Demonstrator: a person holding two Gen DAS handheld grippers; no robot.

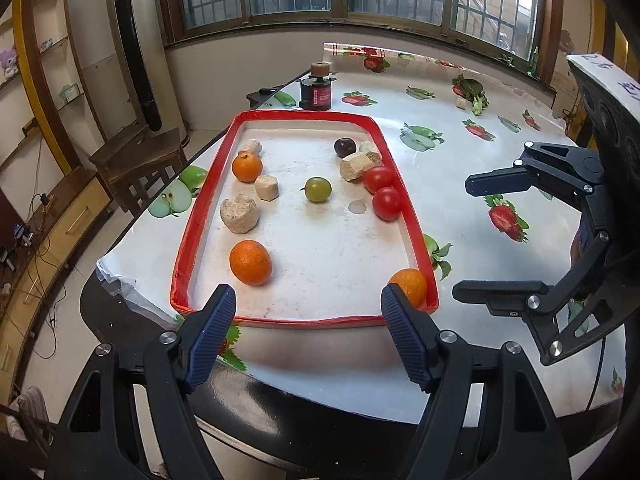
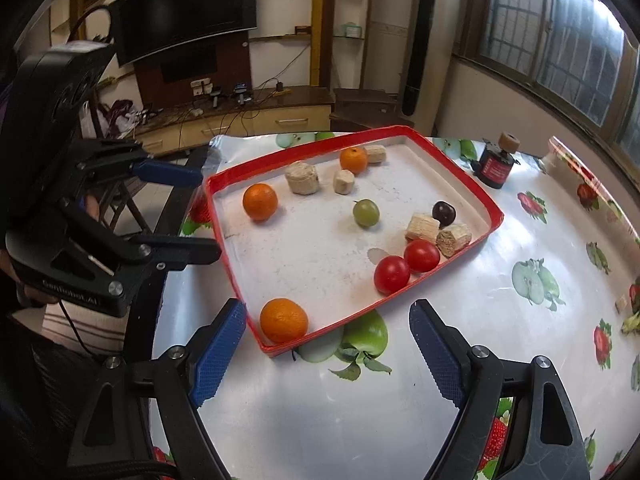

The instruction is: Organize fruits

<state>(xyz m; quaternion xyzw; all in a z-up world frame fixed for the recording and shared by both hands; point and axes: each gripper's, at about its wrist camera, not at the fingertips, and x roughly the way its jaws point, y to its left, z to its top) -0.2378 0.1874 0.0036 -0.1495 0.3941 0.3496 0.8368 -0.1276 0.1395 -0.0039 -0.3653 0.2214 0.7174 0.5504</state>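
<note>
A red-rimmed white tray (image 1: 208, 196) (image 2: 456, 164) lies on the table. It holds three oranges (image 1: 251, 262) (image 2: 284, 320), two red tomatoes (image 1: 387, 203) (image 2: 392, 275), a green fruit (image 1: 318, 189) (image 2: 366, 213), a dark plum (image 1: 345, 147) (image 2: 443, 213) and several beige chunks (image 1: 239, 214) (image 2: 302, 178). My left gripper (image 1: 306, 304) is open and empty at the tray's near edge; it also shows in the right wrist view (image 2: 196, 212). My right gripper (image 2: 328, 320) is open and empty by the tray's corner; it also shows in the left wrist view (image 1: 468, 240).
The round table (image 1: 480, 184) has a fruit-print cloth. A black and red jar (image 1: 316, 90) (image 2: 496, 164) stands beyond the tray. Some greens (image 1: 474, 94) lie at the far right. A wooden stool (image 1: 140, 160) stands left of the table.
</note>
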